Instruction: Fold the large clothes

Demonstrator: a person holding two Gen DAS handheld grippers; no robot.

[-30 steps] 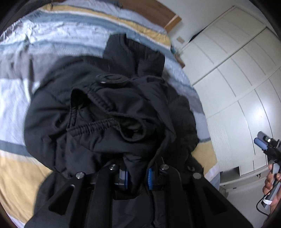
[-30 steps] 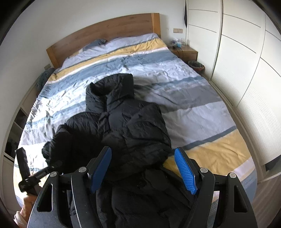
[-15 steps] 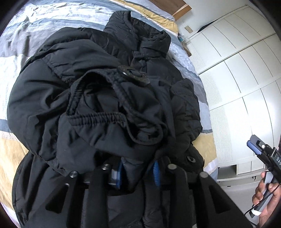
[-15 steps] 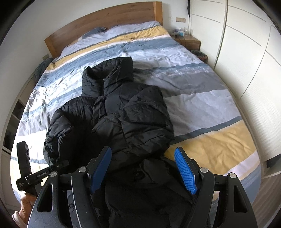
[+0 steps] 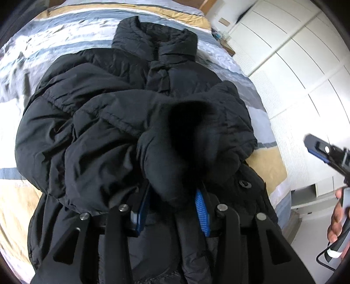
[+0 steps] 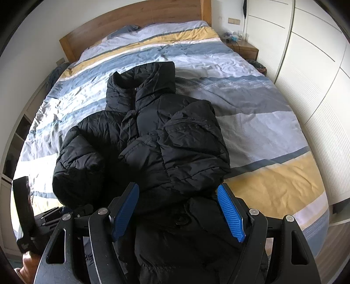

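A big black puffy jacket (image 6: pixel 153 139) lies on the bed (image 6: pixel 273 122), spread over a striped cover with blue, white, gray and yellow bands. In the right wrist view the jacket fills the middle of the picture. Its tall collar (image 6: pixel 142 80) points to 12 o'clock, toward the wooden headboard (image 6: pixel 135 19). One sleeve (image 6: pixel 188 153) is folded across the jacket's front. The other sleeve (image 6: pixel 76 161) sits bunched up at 9 o'clock.

The left gripper (image 5: pixel 172 209) has a fat fold of the jacket's sleeve (image 5: pixel 172 166) between its blue pads (image 5: pixel 202 212). The jaws are partly apart, and the black cloth fills the gap. The sleeve bulges up over the fingers toward 12 o'clock, so it is hard to see how tight the hold is. In the right wrist view, this gripper shows at 8 o'clock (image 6: pixel 54 215), low by the bunched sleeve.

The right gripper (image 6: pixel 177 213) is up above the bottom edge of the jacket. Its jaws are wide apart, and its blue pads (image 6: pixel 230 213) hold nothing. In the left wrist view it shows at 3 o'clock (image 5: pixel 328 153), off the side of the bed, near the white wardrobe doors (image 5: pixel 295 65).

A small wooden nightstand (image 6: pixel 242 47) stands by the bed at 1 o'clock, with little things on top.
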